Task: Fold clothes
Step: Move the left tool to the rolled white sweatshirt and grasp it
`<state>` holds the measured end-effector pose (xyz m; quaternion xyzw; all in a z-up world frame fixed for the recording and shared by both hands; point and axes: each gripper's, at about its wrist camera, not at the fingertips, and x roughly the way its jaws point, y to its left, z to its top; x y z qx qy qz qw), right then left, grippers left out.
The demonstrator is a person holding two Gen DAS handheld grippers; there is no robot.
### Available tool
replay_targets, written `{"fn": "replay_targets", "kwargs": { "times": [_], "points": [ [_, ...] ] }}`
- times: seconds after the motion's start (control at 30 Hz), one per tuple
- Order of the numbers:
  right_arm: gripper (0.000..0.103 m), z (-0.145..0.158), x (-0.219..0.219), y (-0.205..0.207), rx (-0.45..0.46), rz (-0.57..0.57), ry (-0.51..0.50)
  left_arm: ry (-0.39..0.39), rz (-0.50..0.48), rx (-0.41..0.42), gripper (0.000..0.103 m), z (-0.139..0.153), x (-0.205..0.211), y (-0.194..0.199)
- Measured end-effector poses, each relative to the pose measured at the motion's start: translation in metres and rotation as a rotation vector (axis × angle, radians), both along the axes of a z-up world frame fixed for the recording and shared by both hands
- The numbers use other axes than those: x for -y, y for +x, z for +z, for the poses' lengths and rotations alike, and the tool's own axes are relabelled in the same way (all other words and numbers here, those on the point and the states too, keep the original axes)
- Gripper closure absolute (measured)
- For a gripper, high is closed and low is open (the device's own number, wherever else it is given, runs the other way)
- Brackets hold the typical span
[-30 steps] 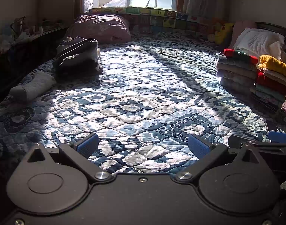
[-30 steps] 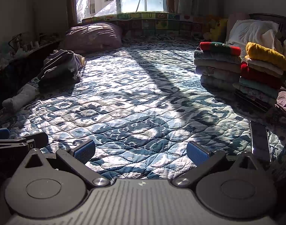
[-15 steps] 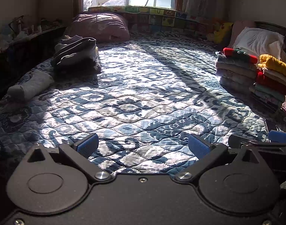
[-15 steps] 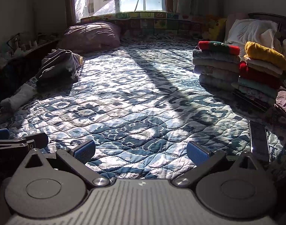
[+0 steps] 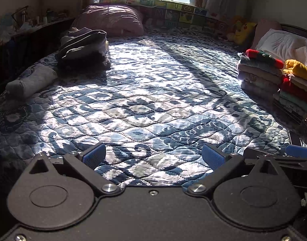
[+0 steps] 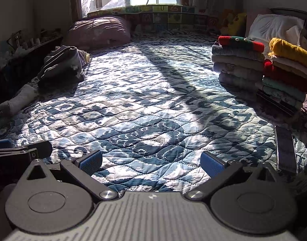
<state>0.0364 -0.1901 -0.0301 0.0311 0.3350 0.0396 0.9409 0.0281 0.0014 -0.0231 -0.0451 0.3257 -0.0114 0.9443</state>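
Both views have tipped slightly, so the clothes sit a touch lower in the frame than a second ago.

Left wrist view: the left gripper (image 5: 153, 156) hangs low over the quilted bed (image 5: 153, 104), fingers (image 5: 94, 156) spread wide and holding nothing. A dark heap of unfolded clothes (image 5: 83, 50) lies far left by the pillow (image 5: 111, 20), a grey roll (image 5: 30, 81) just in front of it. Folded stacks (image 5: 274, 76) stand at the right edge.

Right wrist view: the right gripper (image 6: 151, 161) is likewise released and empty. A phone (image 6: 285, 149) lies on the quilt at right, near the stacks.
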Motion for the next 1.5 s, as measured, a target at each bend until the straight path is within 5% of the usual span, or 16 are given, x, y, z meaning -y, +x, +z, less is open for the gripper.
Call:
{"fn": "replay_targets", "kwargs": {
  "times": [0.4, 0.73, 0.87, 0.97, 1.03, 1.1, 1.5],
  "points": [
    [0.001, -0.025, -0.013, 0.052, 0.042, 0.164, 0.183, -0.090, 0.039, 0.058, 0.000, -0.021, -0.042, 0.035],
    [0.001, -0.068, -0.059, 0.129, 0.186, 0.312, 0.123, -0.149, 0.232, 0.009, 0.001, -0.034, -0.172, 0.086],
    [0.001, -0.097, -0.063, 0.174, 0.055, 0.353, 0.188, -0.130, 0.314, 0.047, 0.003, -0.040, -0.226, 0.111],
    [0.001, -0.124, -0.062, 0.184, 0.015, 0.348, 0.238, -0.119, 0.397, 0.091, 0.014, -0.046, -0.267, 0.131],
    [0.000, -0.138, -0.064, 0.186, 0.021, 0.357, 0.224, -0.142, 0.426, 0.121, 0.034, -0.051, -0.292, 0.145],
    [0.000, -0.138, -0.070, 0.188, 0.026, 0.387, 0.207, -0.165, 0.464, 0.146, 0.040, -0.053, -0.316, 0.162],
    [0.000, -0.141, -0.071, 0.193, 0.026, 0.415, 0.212, 0.048, 0.629, 0.106, 0.063, -0.076, -0.376, 0.249]
  ]
}}
